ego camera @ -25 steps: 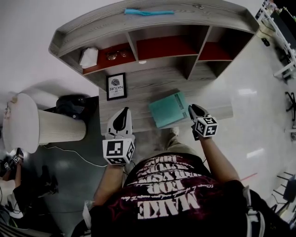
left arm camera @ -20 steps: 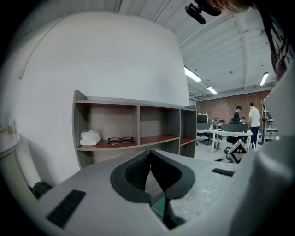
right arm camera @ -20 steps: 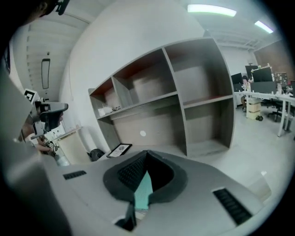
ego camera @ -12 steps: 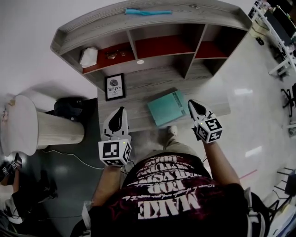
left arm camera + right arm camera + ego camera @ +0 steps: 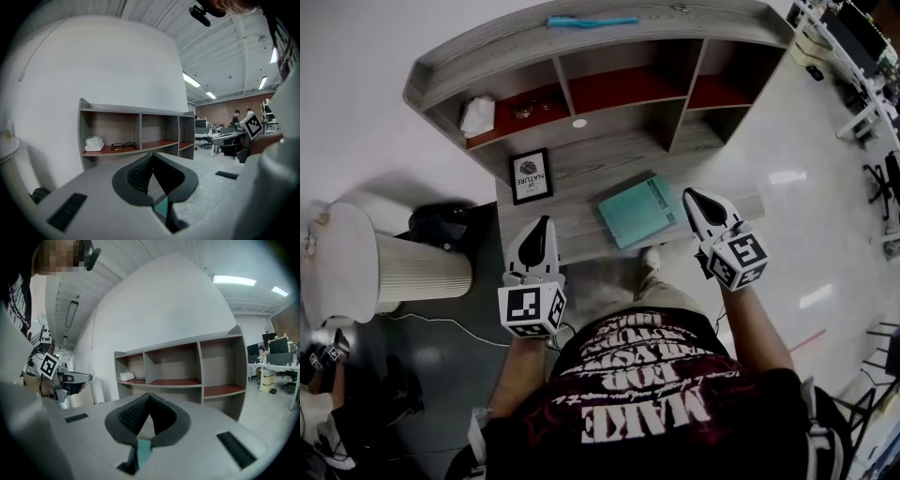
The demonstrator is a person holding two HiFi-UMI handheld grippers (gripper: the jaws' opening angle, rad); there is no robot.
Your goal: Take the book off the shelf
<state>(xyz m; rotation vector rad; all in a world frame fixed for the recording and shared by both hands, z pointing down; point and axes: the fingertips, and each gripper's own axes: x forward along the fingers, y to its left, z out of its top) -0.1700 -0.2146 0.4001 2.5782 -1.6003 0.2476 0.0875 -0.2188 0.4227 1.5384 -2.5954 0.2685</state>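
A teal book (image 5: 639, 211) lies flat on the grey desk (image 5: 581, 169), below the shelf unit (image 5: 581, 56). My right gripper (image 5: 690, 195) hangs just to the right of the book, apart from it, jaws shut and empty. My left gripper (image 5: 541, 223) hovers over the desk's front left edge, also shut with nothing in it. In the left gripper view its jaws (image 5: 152, 154) meet, and a sliver of the book (image 5: 162, 206) shows beneath. The right gripper view shows its jaws (image 5: 150, 395) closed over a teal strip of the book (image 5: 143, 451).
The shelf's left bay holds a white cloth (image 5: 477, 116) and glasses (image 5: 525, 110). A framed picture (image 5: 532, 174) stands on the desk's left. A blue object (image 5: 581, 21) lies on the shelf top. A white round stand (image 5: 356, 262) is at the left on the floor.
My right gripper has drifted a little to the right, beside the book. The book stays flat on the desk. The left gripper has barely moved.
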